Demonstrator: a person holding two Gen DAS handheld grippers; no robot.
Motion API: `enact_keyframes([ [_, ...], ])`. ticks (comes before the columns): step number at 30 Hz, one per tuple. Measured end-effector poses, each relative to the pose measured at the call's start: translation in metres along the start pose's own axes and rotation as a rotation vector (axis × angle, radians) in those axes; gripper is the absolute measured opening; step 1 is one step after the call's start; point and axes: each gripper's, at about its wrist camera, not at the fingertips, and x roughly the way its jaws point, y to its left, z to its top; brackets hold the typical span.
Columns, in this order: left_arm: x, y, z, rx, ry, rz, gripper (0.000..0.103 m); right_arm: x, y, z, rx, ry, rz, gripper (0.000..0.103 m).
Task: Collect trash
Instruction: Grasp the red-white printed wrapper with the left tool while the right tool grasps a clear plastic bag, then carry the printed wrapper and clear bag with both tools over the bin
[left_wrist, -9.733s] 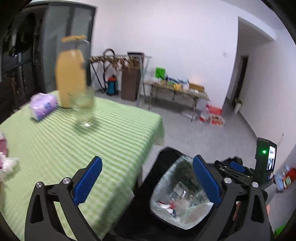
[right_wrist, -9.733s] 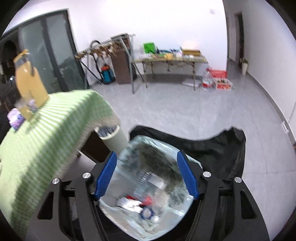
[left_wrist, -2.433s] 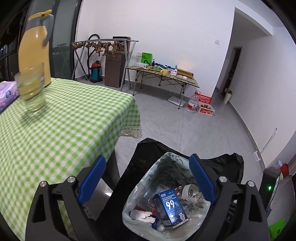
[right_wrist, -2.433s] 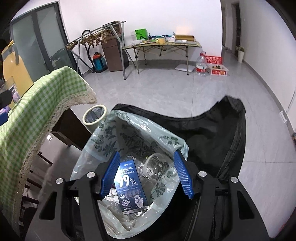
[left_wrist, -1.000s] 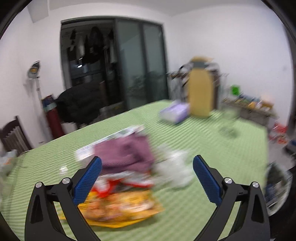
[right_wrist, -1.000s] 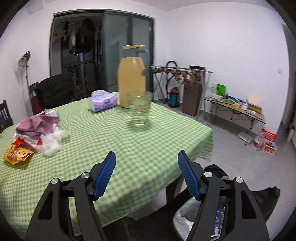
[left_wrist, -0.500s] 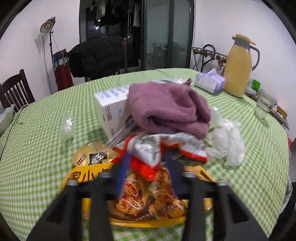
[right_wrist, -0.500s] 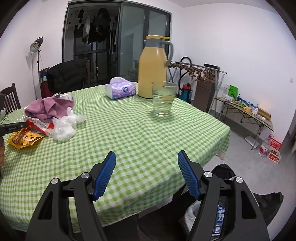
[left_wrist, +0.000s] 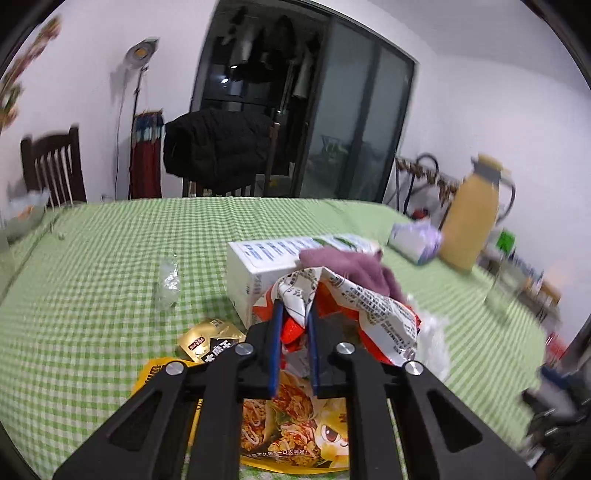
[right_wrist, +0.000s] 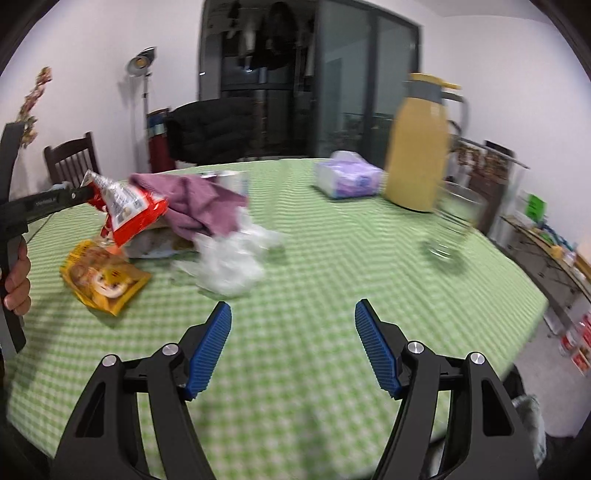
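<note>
My left gripper (left_wrist: 295, 308) has its jaws closing, the blue pads pinching a fold of a red and silver snack wrapper (left_wrist: 369, 306). In the right wrist view the left gripper (right_wrist: 86, 192) holds that wrapper (right_wrist: 129, 210) just above the pile. Under it lie a yellow snack bag (left_wrist: 295, 435), a small gold packet (left_wrist: 210, 339), a white carton (left_wrist: 258, 266), a purple cloth (left_wrist: 351, 264) and crumpled clear plastic (right_wrist: 229, 258). My right gripper (right_wrist: 293, 310) hovers open over the green checked tablecloth (right_wrist: 332, 295), nothing between its fingers.
A yellow jug (right_wrist: 417, 147), a purple tissue pack (right_wrist: 349, 179) and a drinking glass (right_wrist: 454, 221) stand at the far right of the table. A scrap of clear plastic (left_wrist: 170, 277) lies to the left. A hand (right_wrist: 16, 280) grips the left tool. Chairs stand behind the table.
The left jaws went from wide open to pinched on the red wrapper, which is raised off the pile. The right gripper swung over the table towards the pile, still open.
</note>
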Motion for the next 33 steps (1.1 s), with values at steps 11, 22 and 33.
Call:
enact_keyframes([
  [11, -0.006, 0.042, 0.010, -0.170, -0.001, 0.035, 0.009, 0.099, 0.053, 0.029, -0.054, 0.175, 0.087, 0.064],
  [22, 0.001, 0.038, 0.008, -0.132, 0.012, 0.066, 0.009, 0.055, 0.038, 0.043, -0.055, 0.049, 0.059, 0.004],
  [33, -0.007, 0.029, 0.013, -0.114, -0.046, 0.021, 0.009, -0.047, -0.035, 0.051, 0.024, -0.126, 0.012, 0.003],
])
